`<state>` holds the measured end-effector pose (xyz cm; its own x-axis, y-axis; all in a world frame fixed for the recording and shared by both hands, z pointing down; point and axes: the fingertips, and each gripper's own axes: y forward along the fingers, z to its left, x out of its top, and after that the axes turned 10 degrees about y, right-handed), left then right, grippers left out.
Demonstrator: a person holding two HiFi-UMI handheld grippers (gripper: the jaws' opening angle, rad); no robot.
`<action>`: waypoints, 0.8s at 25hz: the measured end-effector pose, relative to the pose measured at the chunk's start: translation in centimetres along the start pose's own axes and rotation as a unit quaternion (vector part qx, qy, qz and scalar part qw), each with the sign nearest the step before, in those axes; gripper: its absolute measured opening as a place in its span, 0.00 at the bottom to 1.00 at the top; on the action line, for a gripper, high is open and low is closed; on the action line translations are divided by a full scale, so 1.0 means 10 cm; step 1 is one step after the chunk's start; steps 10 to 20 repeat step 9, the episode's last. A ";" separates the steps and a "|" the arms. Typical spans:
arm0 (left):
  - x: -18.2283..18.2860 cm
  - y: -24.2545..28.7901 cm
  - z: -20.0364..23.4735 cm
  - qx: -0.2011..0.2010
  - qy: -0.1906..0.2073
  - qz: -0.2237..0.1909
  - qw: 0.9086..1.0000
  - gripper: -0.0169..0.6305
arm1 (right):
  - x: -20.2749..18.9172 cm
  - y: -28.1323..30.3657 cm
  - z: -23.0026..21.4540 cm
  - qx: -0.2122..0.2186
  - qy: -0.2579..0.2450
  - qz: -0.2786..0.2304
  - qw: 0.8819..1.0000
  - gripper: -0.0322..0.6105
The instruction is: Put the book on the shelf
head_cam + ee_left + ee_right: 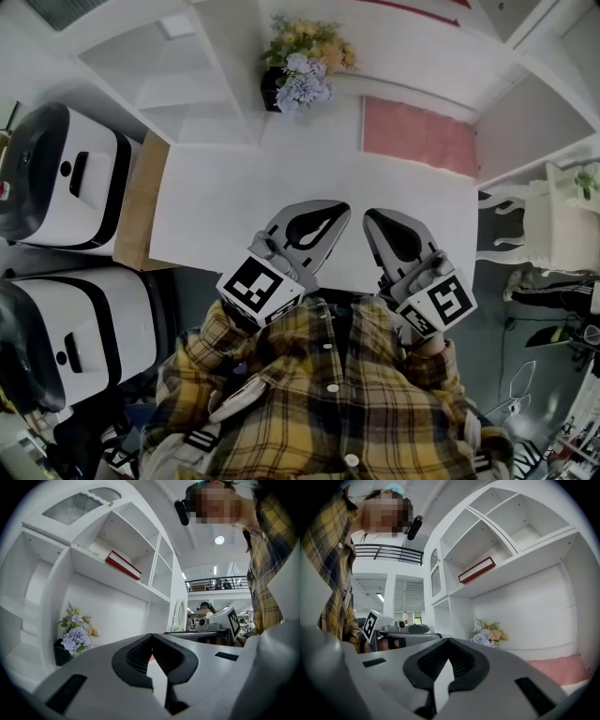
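A red book (123, 565) lies flat on a shelf board of the white shelf unit (117, 581), high above the table; the right gripper view shows the same book (477, 570) in the middle compartment of the shelf unit (511, 559). Both grippers hover low over the near edge of the white table (225, 202), close to the person's body. My left gripper (333, 214) is shut with nothing between its jaws, as its own view confirms (152, 637). My right gripper (375, 220) is likewise shut and empty (449, 641). Their tips point toward the shelf, side by side and a little apart.
A black pot of blue and yellow flowers (302, 66) stands at the table's back. A pink mat (419, 136) lies at the back right. Two white-and-black machines (70, 178) stand at the left, a white ornate chair (544, 225) at the right.
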<state>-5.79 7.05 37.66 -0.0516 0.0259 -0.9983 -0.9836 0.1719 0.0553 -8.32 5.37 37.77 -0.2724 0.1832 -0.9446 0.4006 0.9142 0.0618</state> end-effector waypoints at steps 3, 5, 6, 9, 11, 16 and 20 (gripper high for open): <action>0.03 -0.02 -0.01 -0.009 0.008 0.000 1.000 0.06 | 0.02 0.00 0.01 0.002 -0.004 -0.001 1.000 0.08; 0.04 -0.01 -0.01 -0.016 0.017 0.002 1.000 0.06 | 0.04 0.00 0.01 0.001 -0.006 0.000 1.000 0.08; 0.05 0.00 -0.01 -0.021 0.021 0.003 1.000 0.06 | 0.04 0.00 0.00 0.001 -0.007 -0.001 1.000 0.08; 0.06 0.04 -0.02 -0.036 0.034 0.007 0.999 0.06 | 0.07 0.01 -0.02 0.001 -0.012 -0.003 1.000 0.08; 0.06 0.04 -0.02 -0.036 0.034 0.007 0.999 0.06 | 0.07 0.01 -0.02 0.001 -0.012 -0.003 1.000 0.08; 0.06 0.04 -0.02 -0.036 0.034 0.007 0.999 0.06 | 0.07 0.01 -0.02 0.001 -0.012 -0.003 1.000 0.08; 0.06 0.04 -0.02 -0.036 0.034 0.007 0.999 0.06 | 0.07 0.01 -0.02 0.001 -0.012 -0.003 1.000 0.08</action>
